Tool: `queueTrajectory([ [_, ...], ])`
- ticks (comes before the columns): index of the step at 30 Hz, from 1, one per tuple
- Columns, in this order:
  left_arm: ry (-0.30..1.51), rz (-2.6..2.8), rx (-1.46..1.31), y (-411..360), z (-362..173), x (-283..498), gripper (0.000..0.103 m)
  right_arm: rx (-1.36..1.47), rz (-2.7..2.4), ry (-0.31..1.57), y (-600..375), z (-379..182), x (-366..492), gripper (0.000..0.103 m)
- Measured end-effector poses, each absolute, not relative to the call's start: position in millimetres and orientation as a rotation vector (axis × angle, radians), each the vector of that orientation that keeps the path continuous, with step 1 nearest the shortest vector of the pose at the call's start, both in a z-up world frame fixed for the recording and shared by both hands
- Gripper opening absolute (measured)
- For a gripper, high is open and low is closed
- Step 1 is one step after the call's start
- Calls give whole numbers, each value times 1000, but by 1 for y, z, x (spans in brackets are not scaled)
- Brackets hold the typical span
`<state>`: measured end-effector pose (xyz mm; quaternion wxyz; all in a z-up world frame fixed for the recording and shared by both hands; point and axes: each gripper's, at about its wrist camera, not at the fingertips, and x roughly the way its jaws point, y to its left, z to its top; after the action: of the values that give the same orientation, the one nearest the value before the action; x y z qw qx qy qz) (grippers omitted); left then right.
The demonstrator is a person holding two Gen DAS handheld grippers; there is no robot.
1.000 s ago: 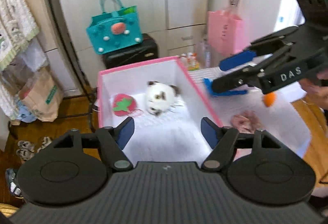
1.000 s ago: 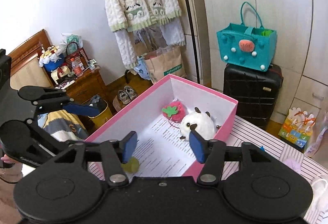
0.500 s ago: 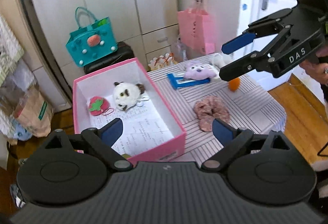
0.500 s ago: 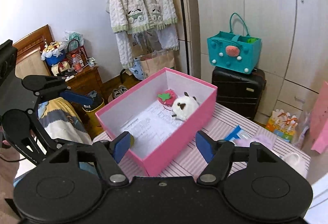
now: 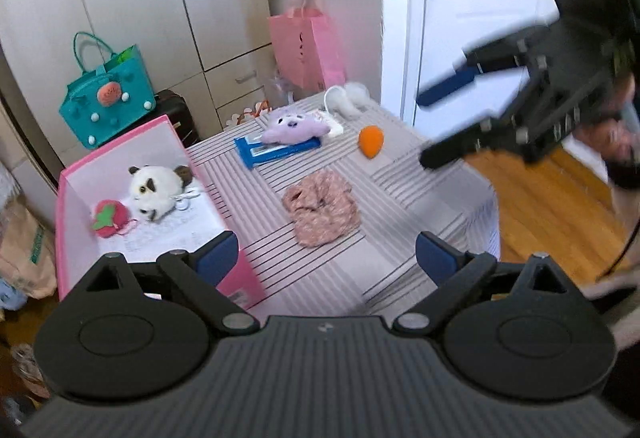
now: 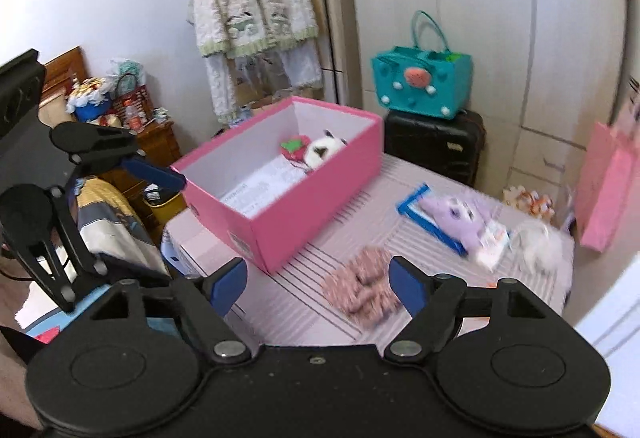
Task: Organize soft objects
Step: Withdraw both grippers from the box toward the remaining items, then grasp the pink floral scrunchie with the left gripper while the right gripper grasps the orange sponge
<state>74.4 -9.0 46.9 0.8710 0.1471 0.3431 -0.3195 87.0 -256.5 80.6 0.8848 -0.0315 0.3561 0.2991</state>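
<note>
both views have swung from the pink box [image 5: 120, 141] to the scrunchie [image 5: 322, 207] (lying flat, long axis indeterminate); both grippers gape wide.

Items I cannot fully make out:
- My right gripper [image 5: 448, 125]: motion-blurred in the left wrist view, lettering unreadable.
- White plush [image 6: 540, 244]: smeared, form unclear.
- Orange toy [image 6: 493, 284]: mostly hidden behind my finger.
- Pink box [image 5: 64, 238]: near corner covered by my left fingers [image 5: 218, 258].
- Box label [image 6: 240, 242]: print too small.
</note>
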Motion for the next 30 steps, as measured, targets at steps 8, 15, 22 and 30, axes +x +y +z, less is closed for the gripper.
queueTrajectory([
  [8, 644, -694, 206, -19, 25, 83, 96, -66, 444, 627, -299, 35, 71, 86],
  [15, 547, -647, 93, -25, 2, 95, 96, 24, 353, 488, -338, -5, 82, 86],
  [22, 480, -614, 72, -36, -11, 111, 96, -78, 354, 496, -345, -33, 100, 86],
  [30, 528, -637, 66, -65, -41, 137, 96, -40, 341, 552, -348, -61, 125, 84],
])
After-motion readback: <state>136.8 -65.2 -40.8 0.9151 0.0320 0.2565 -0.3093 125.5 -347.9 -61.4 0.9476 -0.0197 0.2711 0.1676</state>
